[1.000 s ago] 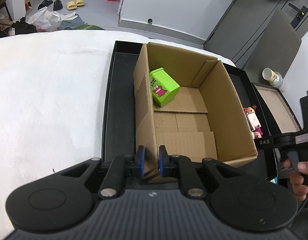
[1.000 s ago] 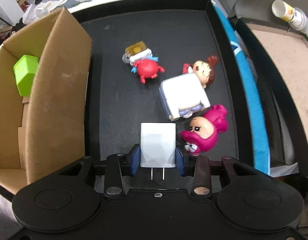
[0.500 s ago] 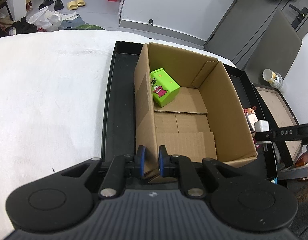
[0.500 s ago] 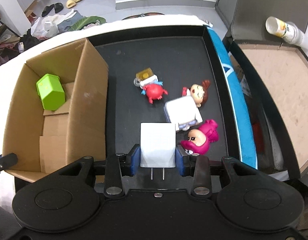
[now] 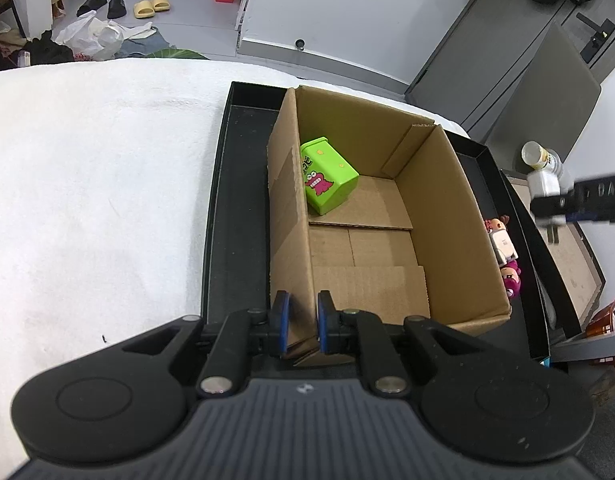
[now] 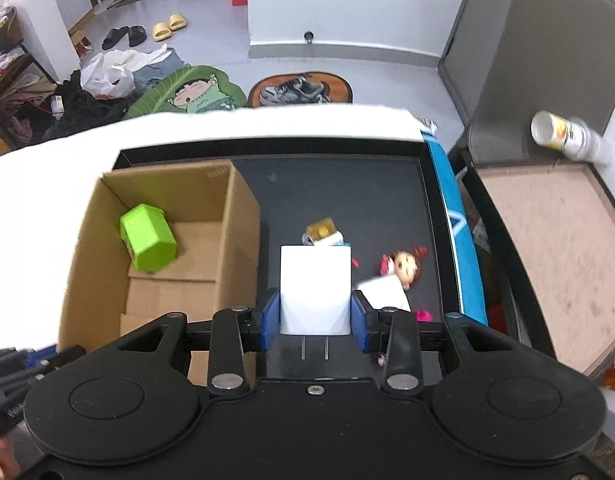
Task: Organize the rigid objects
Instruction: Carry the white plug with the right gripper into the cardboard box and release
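Jaws of the right gripper clamp a white charger by its sides, prongs pointing back toward the camera; it hangs in the air above the black tray, just right of the box's right wall. Jaws of the left gripper stand narrow, pinched on the box's near left corner, one blue pad on each side of the cardboard wall.

The box sits in the left half of the tray, open at the top, its four walls upright. Its floor is mostly bare: one green toy lies against the left wall toward the far end, and the near half and the right side are free. A narrow strip of bare tray runs along the box's left side.

On the tray's right half lie four small things, close together: a gold-topped trinket partly hidden behind the charger, a red-haired doll, a white block touching it, and a pink figure mostly hidden by the gripper. The far part of that half is bare.

The tray rests on a white surface, wide and bare to the left. A blue strip runs along the tray's right edge; beyond it is a brown board with a tipped cup at its far corner.
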A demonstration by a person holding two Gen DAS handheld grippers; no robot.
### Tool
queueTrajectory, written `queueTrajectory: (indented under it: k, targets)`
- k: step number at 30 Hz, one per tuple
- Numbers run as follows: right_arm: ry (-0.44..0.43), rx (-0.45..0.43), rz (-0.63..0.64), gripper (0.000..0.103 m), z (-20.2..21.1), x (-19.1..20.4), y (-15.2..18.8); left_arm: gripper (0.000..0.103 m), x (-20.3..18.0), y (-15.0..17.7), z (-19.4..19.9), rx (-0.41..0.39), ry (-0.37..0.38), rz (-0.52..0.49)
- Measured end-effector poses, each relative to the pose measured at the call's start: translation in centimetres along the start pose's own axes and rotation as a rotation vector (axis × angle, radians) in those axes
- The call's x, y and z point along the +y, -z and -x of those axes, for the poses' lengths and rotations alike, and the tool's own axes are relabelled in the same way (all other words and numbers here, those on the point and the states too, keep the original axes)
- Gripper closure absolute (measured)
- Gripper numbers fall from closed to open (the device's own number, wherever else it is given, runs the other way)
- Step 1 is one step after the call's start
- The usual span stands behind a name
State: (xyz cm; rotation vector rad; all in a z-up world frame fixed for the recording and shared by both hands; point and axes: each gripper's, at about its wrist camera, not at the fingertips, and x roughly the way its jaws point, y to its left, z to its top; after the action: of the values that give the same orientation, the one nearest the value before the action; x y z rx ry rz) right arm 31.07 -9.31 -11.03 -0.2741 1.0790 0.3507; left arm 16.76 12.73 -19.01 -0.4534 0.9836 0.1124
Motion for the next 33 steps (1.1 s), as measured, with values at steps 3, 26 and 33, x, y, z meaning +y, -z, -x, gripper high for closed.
queueTrajectory:
  k: [3, 26, 33]
  targets:
    - [-0.003, -0.023, 0.016, 0.067, 0.8, 1.1, -0.9, 0.090, 0.2, 0.0, 0.0, 0.002, 0.009, 0.006]
    - [-0.013, -0.011, 0.120, 0.066, -2.2, 8.6, -2.6, 0.089, 1.1, 0.1, 0.1, -0.007, 0.049, 0.053]
    - [0.000, 0.012, 0.151, 0.066, -4.3, 10.5, -2.1, 0.089, 1.2, 0.1, 0.0, -0.005, 0.055, 0.058]
